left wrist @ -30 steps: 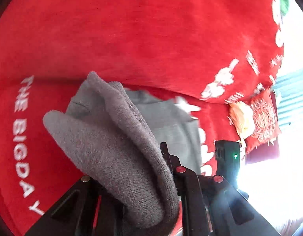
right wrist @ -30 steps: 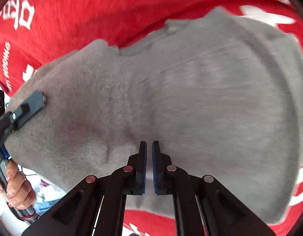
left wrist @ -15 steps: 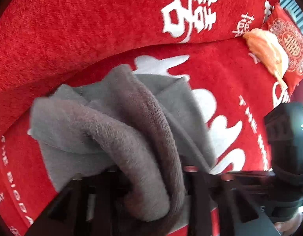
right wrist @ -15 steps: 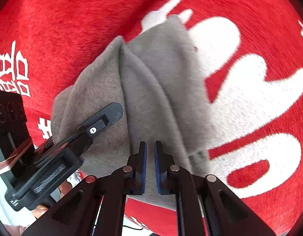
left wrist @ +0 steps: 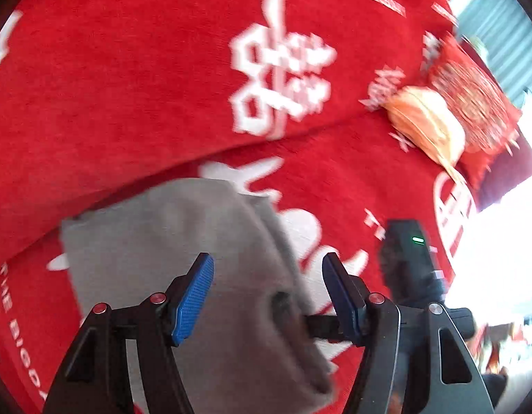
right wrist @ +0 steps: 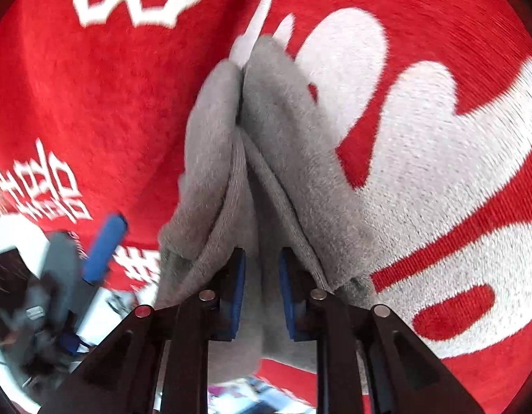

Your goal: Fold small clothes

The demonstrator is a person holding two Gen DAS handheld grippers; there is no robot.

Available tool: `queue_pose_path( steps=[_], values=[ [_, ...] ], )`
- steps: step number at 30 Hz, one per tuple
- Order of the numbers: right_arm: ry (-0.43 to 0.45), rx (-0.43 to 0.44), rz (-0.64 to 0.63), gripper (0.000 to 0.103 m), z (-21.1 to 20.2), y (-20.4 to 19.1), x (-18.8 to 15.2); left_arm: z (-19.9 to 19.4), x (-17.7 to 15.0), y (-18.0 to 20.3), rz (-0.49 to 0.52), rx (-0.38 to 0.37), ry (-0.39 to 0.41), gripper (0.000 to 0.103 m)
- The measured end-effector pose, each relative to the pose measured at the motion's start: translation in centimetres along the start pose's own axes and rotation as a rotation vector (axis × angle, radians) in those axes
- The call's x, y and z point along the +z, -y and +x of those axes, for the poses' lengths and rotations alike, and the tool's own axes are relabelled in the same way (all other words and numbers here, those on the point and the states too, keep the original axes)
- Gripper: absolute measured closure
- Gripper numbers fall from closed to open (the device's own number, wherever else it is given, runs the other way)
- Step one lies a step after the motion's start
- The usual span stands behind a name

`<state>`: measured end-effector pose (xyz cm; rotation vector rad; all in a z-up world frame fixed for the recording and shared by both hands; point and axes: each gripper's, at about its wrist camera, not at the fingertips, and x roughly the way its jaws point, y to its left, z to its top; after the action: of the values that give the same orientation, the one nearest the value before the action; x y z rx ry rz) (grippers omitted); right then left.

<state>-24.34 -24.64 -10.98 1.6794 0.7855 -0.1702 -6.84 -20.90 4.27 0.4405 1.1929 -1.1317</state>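
Note:
A small grey knitted garment lies folded on the red sofa cover. My left gripper hovers over its right part. Its jaws are opening, the blue pads stand wide apart and nothing presses on them. In the right wrist view the garment runs away from me in two rolled folds. My right gripper sits at its near end with its jaws opening. Cloth lies in the gap, but the pads show bare blue faces. The right gripper's black body shows beside my left one.
An orange cloth item and a red patterned cushion lie at the sofa's far right. The sofa back with white characters rises behind the garment. My left gripper's blue pad shows at the lower left.
Both grippers were shut on the grey garment a second ago and have let it go. It has been carried across and laid folded on the seat, and both jaws now stand apart.

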Motion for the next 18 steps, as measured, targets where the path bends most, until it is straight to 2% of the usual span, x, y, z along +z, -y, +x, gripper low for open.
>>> queue_pose_path(
  steps=[2,3,4,9,11,15,16,17,18],
  values=[
    [0.008,0.087,0.064,0.062,-0.5,1.1,0.5,-0.5,-0.7,-2.4,-0.094,0.034,0.008,0.036],
    [0.001,0.134,0.088,0.053,-1.1,1.6,0.3,-0.7,-1.3,-4.1,-0.146,0.071,0.008,0.036],
    [-0.011,0.172,0.105,0.048,-1.6,2.0,0.0,-1.0,-1.9,-5.5,-0.185,0.105,0.004,0.036],
    [-0.037,0.286,0.144,0.036,-1.7,2.5,1.8,-1.2,-6.3,-12.7,-0.335,0.239,-0.072,0.036],
    [-0.042,0.271,0.129,0.036,-1.7,2.0,2.2,-1.1,-7.7,-14.8,-0.369,0.292,-0.097,0.036],
    [-0.111,0.095,0.004,0.036,-0.1,-0.8,3.5,-0.6,-9.7,-16.7,-0.419,0.297,-0.124,0.036],
    [-0.125,0.04,-0.059,0.041,0.3,-1.9,3.7,-0.5,-9.9,-16.9,-0.428,0.292,-0.118,0.036],
    [-0.133,-0.014,-0.121,0.05,0.3,-2.7,3.7,-0.5,-10.0,-16.9,-0.432,0.291,-0.114,0.036],
    [-0.144,-0.074,-0.177,0.082,0.8,-3.7,3.6,-0.4,-10.1,-17.0,-0.433,0.293,-0.112,0.036]
  ],
)
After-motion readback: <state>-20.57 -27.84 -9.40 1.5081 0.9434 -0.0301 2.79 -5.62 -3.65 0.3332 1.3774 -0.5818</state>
